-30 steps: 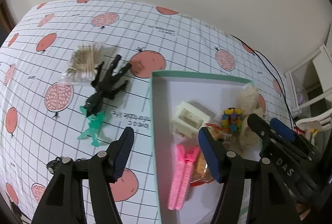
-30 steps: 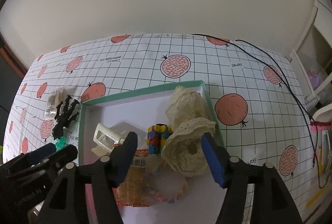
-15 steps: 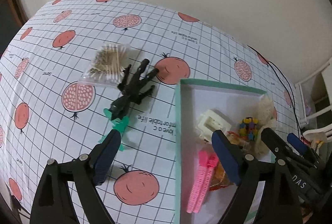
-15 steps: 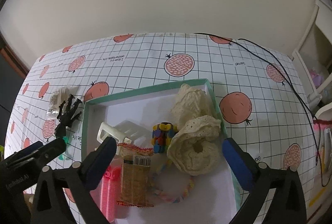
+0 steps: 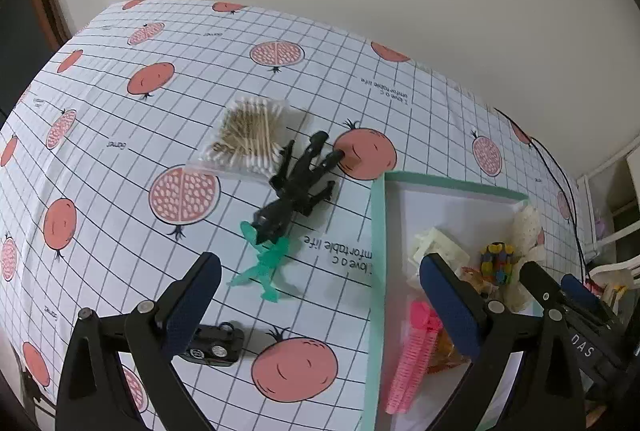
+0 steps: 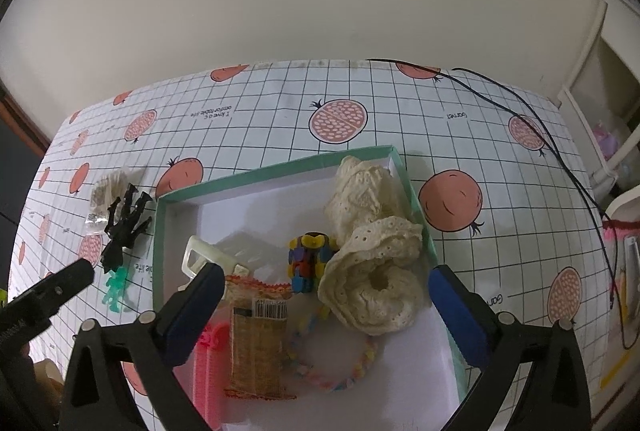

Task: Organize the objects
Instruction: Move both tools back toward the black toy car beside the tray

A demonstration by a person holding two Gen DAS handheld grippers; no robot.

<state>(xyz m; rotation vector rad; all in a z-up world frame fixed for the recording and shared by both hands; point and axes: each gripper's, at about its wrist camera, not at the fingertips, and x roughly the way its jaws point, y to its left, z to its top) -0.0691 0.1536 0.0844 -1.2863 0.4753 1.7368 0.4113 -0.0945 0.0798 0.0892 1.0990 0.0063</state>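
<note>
A green-rimmed white box (image 6: 168, 197) (image 5: 378, 231) holds cream lace cloth (image 6: 372, 263), a multicoloured block toy (image 6: 308, 263), a white clip (image 6: 200, 261), a snack packet (image 6: 258, 343), a pink comb (image 5: 412, 347) and a pastel bracelet (image 6: 340, 379). Left of the box lie a black toy figure (image 5: 298, 187), a green toy figure (image 5: 268, 267), a bag of cotton swabs (image 5: 250, 137) and a small black car (image 5: 212, 345). My left gripper (image 5: 320, 303) hovers open above the green figure and the box's left rim. My right gripper (image 6: 324, 315) is open over the box.
The tablecloth (image 6: 260, 111) has a grid and pomegranate print. A black cable (image 6: 560, 151) runs across the table's right side. White shelving (image 6: 612, 103) stands beyond the right edge. The wall is close behind the table.
Both grippers have opened wider. The left one has drawn back and swung left, bringing the swab bag, both figures and a small black car into fuller view. The right one has barely shifted.
</note>
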